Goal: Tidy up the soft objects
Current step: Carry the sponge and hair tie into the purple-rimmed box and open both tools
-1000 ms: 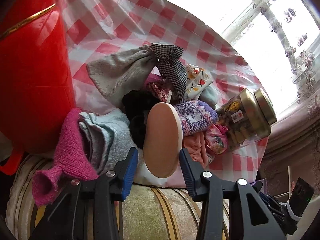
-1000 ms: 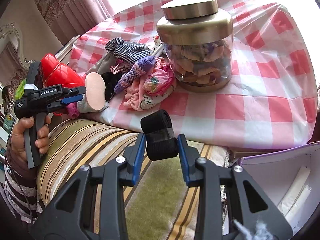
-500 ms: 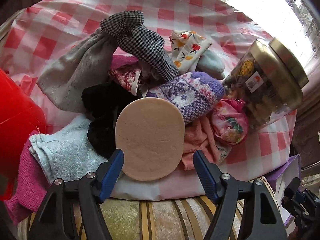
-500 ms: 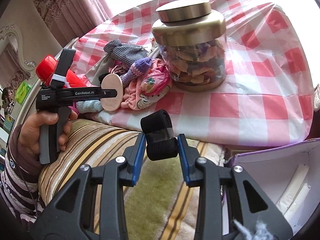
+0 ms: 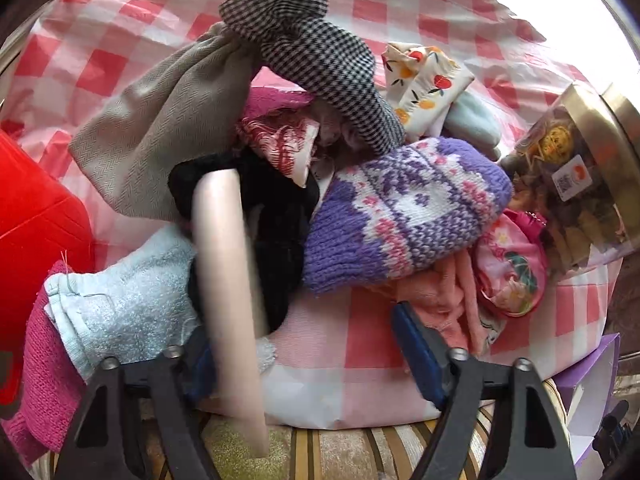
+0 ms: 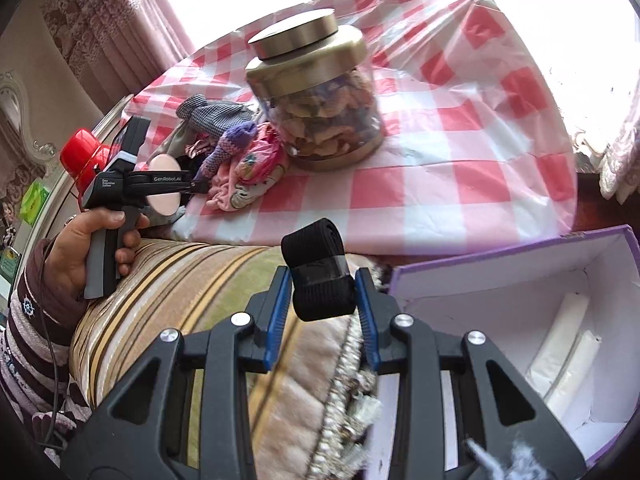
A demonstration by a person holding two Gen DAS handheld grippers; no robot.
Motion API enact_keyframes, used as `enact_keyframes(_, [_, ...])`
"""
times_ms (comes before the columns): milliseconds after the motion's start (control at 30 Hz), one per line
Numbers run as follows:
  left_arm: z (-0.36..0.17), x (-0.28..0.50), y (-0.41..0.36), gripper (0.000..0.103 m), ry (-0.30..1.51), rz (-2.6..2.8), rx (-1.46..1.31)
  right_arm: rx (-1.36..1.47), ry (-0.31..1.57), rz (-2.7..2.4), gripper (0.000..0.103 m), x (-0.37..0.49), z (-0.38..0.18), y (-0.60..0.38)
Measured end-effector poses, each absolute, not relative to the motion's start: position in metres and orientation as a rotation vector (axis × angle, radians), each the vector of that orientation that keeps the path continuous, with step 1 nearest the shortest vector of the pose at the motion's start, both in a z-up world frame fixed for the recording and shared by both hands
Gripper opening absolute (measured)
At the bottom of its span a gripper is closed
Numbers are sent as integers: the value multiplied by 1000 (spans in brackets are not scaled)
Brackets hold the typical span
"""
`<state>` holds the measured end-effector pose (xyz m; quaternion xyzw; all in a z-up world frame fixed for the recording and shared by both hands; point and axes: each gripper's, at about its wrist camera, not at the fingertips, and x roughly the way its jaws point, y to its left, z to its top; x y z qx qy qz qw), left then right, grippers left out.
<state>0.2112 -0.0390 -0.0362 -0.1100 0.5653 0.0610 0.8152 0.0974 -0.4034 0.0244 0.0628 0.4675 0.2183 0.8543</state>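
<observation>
A pile of soft things lies on the checked tablecloth (image 5: pixel 400 8): a purple knit sock (image 5: pixel 404 216), a houndstooth cloth (image 5: pixel 316 56), a grey cloth (image 5: pixel 160 120), a light blue towel (image 5: pixel 120 312), black fabric (image 5: pixel 280 216). My left gripper (image 5: pixel 304 344) is open at the pile's near edge; a beige oval sponge (image 5: pixel 228 280) stands edge-on against its left finger, blurred. The left gripper also shows in the right wrist view (image 6: pixel 188 188). My right gripper (image 6: pixel 322 304) is shut on a rolled black band (image 6: pixel 320 272) beside the open purple box (image 6: pixel 520 320).
A glass jar with a gold lid (image 6: pixel 316 92) stands on the table right of the pile. A red container (image 5: pixel 36 224) stands at the left. A striped cushion (image 6: pixel 192 292) lies along the table's front edge. White pieces (image 6: pixel 568 344) lie in the box.
My left gripper opened wide and the beige sponge turned from face-on to edge-on, slipping toward the left finger. My right gripper moved right toward the purple box with the black band.
</observation>
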Motion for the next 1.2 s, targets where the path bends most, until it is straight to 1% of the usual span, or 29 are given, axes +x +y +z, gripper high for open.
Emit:
enact_keyframes(33, [-38, 210, -36, 41, 1207, 134, -240, 136, 980, 449, 37, 96, 25, -409])
enact_keyframes(67, [-38, 209, -34, 34, 1203, 142, -242, 143, 977, 438, 37, 94, 26, -415])
enact_keyframes(100, [-37, 206, -32, 33, 1199, 150, -244, 149, 974, 428, 37, 91, 26, -422])
enact_keyframes(133, [-35, 203, -30, 24, 1194, 150, -253, 157, 971, 417, 37, 90, 27, -428])
enact_keyframes(167, [-32, 199, -28, 18, 1184, 143, -257, 164, 969, 403, 37, 88, 27, -435])
enact_keyframes(200, [-30, 195, -27, 16, 1175, 140, -257, 171, 967, 389, 37, 86, 27, -443])
enact_keyframes(267, [-25, 186, -27, 7, 1160, 145, -246, 189, 967, 364, 37, 82, 25, -456])
enact_keyframes(467, [-11, 173, -39, 7, 1125, 141, -197, 224, 953, 294, 37, 70, 26, -492])
enact_keyframes(700, [31, 150, -86, 7, 1032, 33, -151, 284, 936, 134, 37, 62, 28, -551])
enact_keyframes(833, [49, 152, -140, 7, 999, -137, -151, 290, 933, 54, 37, 59, 26, -575])
enact_keyframes(967, [59, 146, -207, 7, 1004, -349, -139, 306, 933, 2, 37, 60, 23, -592])
enact_keyframes(1200, [47, 131, -322, 7, 1091, -620, -60, 282, 931, -46, 37, 70, 23, -607])
